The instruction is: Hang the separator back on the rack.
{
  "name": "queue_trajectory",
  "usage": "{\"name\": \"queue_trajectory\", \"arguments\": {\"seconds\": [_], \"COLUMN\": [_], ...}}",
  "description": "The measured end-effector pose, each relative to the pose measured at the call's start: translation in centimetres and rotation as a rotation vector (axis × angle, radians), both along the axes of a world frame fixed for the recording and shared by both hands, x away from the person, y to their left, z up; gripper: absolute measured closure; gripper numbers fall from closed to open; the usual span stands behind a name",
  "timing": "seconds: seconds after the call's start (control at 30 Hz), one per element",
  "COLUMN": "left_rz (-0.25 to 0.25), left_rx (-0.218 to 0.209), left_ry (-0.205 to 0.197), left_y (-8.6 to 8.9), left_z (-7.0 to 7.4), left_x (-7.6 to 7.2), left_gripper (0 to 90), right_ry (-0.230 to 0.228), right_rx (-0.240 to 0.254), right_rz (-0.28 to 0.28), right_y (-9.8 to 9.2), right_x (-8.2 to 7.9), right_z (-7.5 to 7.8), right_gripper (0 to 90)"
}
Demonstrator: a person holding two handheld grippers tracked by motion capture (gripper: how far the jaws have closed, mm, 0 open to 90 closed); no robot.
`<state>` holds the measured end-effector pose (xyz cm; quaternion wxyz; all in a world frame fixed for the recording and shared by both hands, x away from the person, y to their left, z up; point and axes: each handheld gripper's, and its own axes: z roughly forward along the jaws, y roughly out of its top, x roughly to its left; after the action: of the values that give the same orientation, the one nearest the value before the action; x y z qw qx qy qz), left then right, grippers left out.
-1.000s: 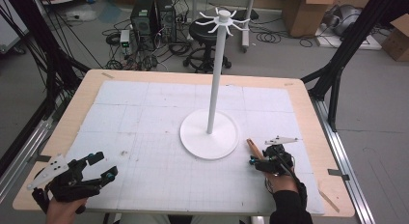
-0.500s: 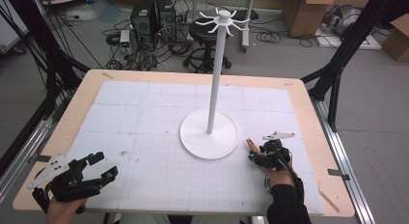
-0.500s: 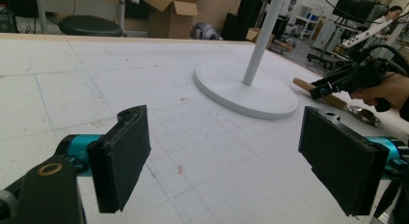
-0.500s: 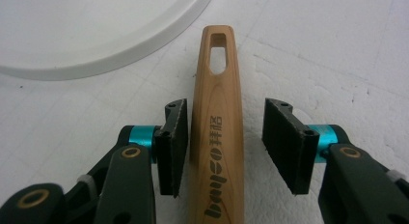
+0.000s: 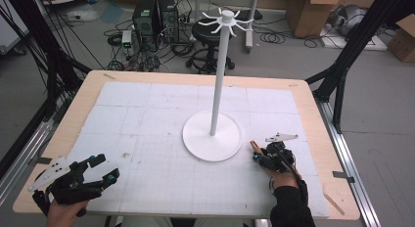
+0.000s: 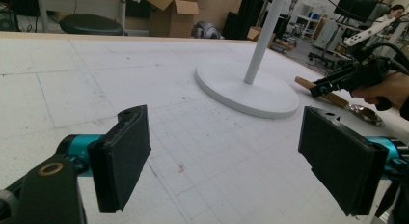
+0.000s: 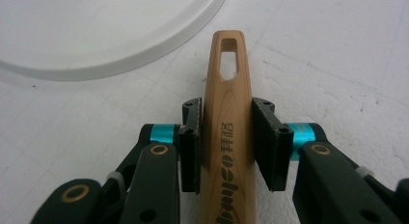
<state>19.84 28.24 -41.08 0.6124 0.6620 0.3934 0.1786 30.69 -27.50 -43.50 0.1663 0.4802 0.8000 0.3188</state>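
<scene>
A spoon with a wooden handle (image 7: 226, 79) and a metal bowl (image 6: 366, 114) lies on the white mat, just right of the round base (image 5: 212, 136) of a tall white stand with hooks on top (image 5: 226, 19). My right gripper (image 7: 227, 108) has just been closing its jaws, and both pads now sit against the sides of the handle, below its hanging slot. From above, that right gripper (image 5: 258, 157) rests low on the mat with the handle tip (image 5: 254, 145) poking out ahead. At the near left corner my left gripper (image 5: 106, 169) is open and holds nothing.
The wooden table edge (image 5: 313, 97) frames the white gridded mat (image 5: 147, 119). The stand's pole (image 5: 219, 80) rises from the middle of the mat. Black frame posts (image 5: 342, 60), a stool (image 5: 209, 34) and boxes stand beyond the far edge.
The right gripper's jaws have narrowed onto the wooden handle and the hand has shifted slightly. The left gripper has stayed where it was.
</scene>
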Motion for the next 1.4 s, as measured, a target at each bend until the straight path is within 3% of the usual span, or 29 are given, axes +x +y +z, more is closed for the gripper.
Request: {"name": "queue_trajectory", "arguments": {"seconds": [0.27, 0.43, 0.97, 1.17, 1.27, 1.4], "left_rz": [-0.001, 0.000, -0.001, -0.028, -0.078, -0.179], "left_rx": [0.004, 0.006, -0.001, -0.032, -0.076, -0.089], "left_ry": [0.001, 0.001, -0.013, -0.027, -0.052, -0.086], "left_y": [-0.1, -0.1, -0.1, -0.2, -0.6, -1.5], "left_z": [0.0, 0.0, 0.2, 0.9, 1.8, 3.2], "left_x": [0.0, 0.0, -0.2, -0.4, -0.7, -1.1], "left_gripper": [19.1, 19.1, 19.1, 19.8, 23.8, 24.4], "right_ry": [-0.036, -0.067, -0.208, -0.251, -0.256, -0.251], "right_rx": [0.077, 0.100, 0.297, 0.442, 0.508, 0.565], "right_rz": [-0.001, 0.030, 0.148, 0.264, 0.336, 0.435], "right_y": [-0.6, -0.7, -1.3, -0.4, 0.7, 2.8], "right_x": [-0.9, -1.5, -4.7, -6.0, -6.5, -7.0], "right_z": [1.0, 1.8, 6.2, 7.0, 7.0, 7.4], "right_gripper": [66.7, 66.9, 67.1, 67.0, 66.9, 66.9]}}
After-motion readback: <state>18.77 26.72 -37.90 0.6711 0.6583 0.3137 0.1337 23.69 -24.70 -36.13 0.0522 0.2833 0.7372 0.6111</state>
